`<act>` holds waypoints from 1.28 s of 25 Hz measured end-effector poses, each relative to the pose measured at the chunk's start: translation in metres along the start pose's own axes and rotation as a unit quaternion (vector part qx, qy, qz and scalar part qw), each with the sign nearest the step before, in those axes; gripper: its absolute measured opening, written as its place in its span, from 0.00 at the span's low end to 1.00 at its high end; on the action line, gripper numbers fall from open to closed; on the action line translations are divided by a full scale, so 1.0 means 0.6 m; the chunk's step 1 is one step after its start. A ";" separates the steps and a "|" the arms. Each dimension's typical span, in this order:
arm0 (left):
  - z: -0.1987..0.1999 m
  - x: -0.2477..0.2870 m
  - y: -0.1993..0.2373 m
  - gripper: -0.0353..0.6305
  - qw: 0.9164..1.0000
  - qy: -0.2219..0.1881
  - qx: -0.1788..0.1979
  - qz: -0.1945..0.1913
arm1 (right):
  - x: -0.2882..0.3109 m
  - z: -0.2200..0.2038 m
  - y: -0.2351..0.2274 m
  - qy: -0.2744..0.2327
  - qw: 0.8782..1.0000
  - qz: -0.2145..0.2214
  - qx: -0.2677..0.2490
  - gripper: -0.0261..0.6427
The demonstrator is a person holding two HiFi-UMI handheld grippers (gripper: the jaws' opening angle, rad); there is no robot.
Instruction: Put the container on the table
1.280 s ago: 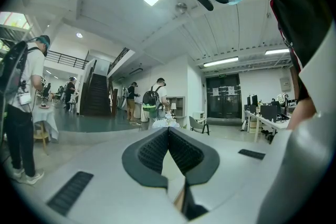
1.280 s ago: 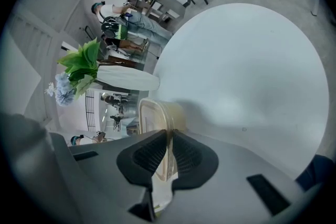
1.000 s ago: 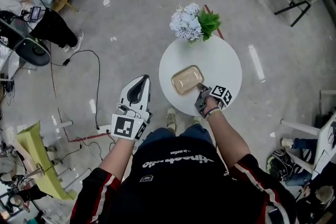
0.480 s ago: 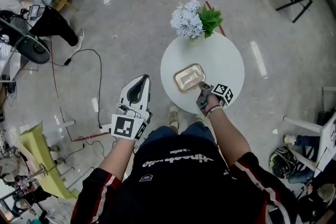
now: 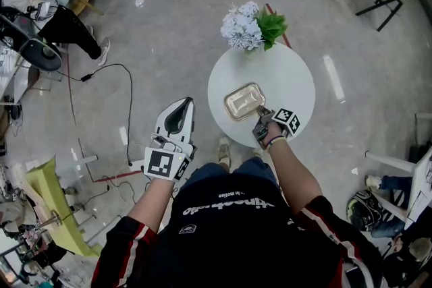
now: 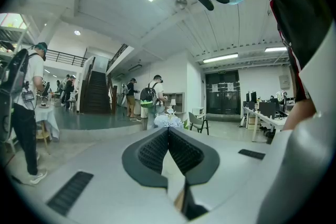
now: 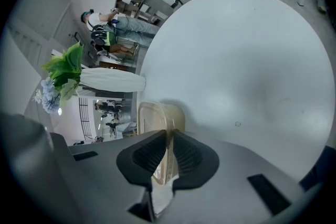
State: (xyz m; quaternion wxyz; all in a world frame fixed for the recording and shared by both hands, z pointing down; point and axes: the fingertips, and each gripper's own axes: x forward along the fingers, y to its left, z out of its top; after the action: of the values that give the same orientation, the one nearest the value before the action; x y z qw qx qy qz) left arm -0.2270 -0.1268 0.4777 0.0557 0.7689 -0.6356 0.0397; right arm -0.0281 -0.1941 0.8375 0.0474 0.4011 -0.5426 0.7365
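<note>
Gripping the clear rectangular plastic container (image 5: 243,100) by its rim on the round white table (image 5: 290,77), the right gripper (image 5: 260,112) is clamped; left gripper (image 5: 181,103) hangs closed, empty; pale flowers (image 5: 241,27) behind.

Tan container (image 5: 243,101), white table (image 5: 291,74) (pale-blue flowers (image 5: 241,27)).

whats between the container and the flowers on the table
Nothing: only bare white table separates the container from the flowers, as the head view shows. The right tool grips the container's near rim.
</note>
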 end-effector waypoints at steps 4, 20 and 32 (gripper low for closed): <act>-0.001 -0.004 0.000 0.09 1.000 0.001 0.003 0.002 | -0.001 0.001 -0.003 0.000 1.000 -0.002 -0.005 0.13; 0.007 -0.009 -0.004 0.09 1.000 -0.004 0.004 0.003 | -0.012 0.004 0.005 0.001 1.000 0.009 -0.016 0.19; 0.019 -0.015 -0.030 0.09 1.000 -0.016 0.004 -0.001 | -0.040 0.000 0.018 0.006 0.999 0.025 -0.038 0.19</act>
State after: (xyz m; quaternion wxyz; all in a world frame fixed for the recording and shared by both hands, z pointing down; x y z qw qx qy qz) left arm -0.2112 -0.1165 0.4648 0.0423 0.7705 -0.6353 0.0296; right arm -0.0175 -0.1898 0.8138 0.0470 0.3806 -0.5797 0.7189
